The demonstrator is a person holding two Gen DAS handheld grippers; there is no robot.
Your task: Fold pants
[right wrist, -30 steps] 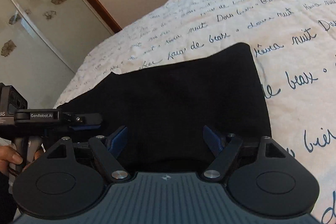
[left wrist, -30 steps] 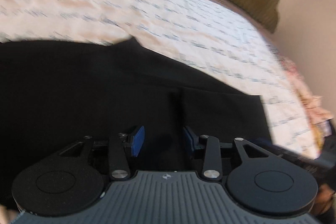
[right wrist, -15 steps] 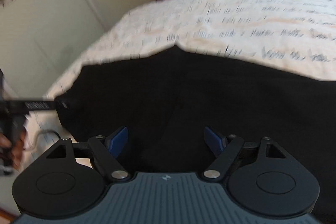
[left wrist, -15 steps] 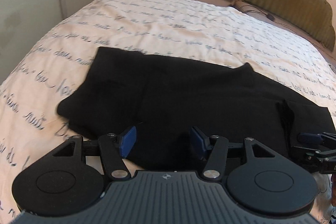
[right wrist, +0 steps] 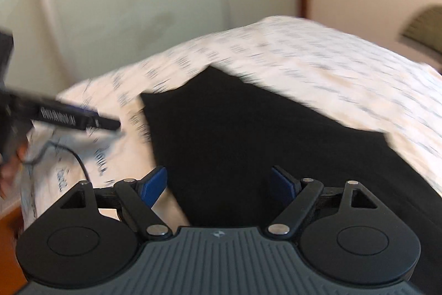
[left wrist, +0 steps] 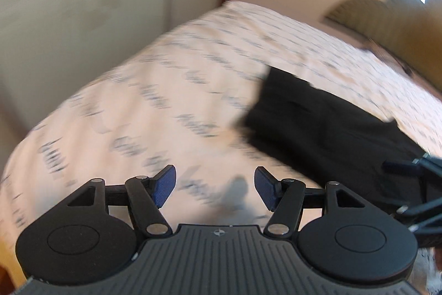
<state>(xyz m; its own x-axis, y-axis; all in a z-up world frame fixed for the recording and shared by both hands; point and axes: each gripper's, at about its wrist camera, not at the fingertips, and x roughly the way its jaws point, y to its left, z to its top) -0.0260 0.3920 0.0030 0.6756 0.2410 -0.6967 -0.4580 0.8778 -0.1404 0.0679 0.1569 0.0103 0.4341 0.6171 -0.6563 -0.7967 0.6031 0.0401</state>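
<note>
Now both grippers, left (left wrist: 215, 185) and right (right wrist: 219, 183), are hovering wide and empty; pants (right wrist: 262, 134) are lying flat on bed (left wrist: 165, 101), probably soft and limp, best pinched at corners.

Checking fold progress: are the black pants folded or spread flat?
Folded, apparently: the pants lie as a compact dark block with a straight near edge on the bedspread. Layers are indistinguishable.
</note>
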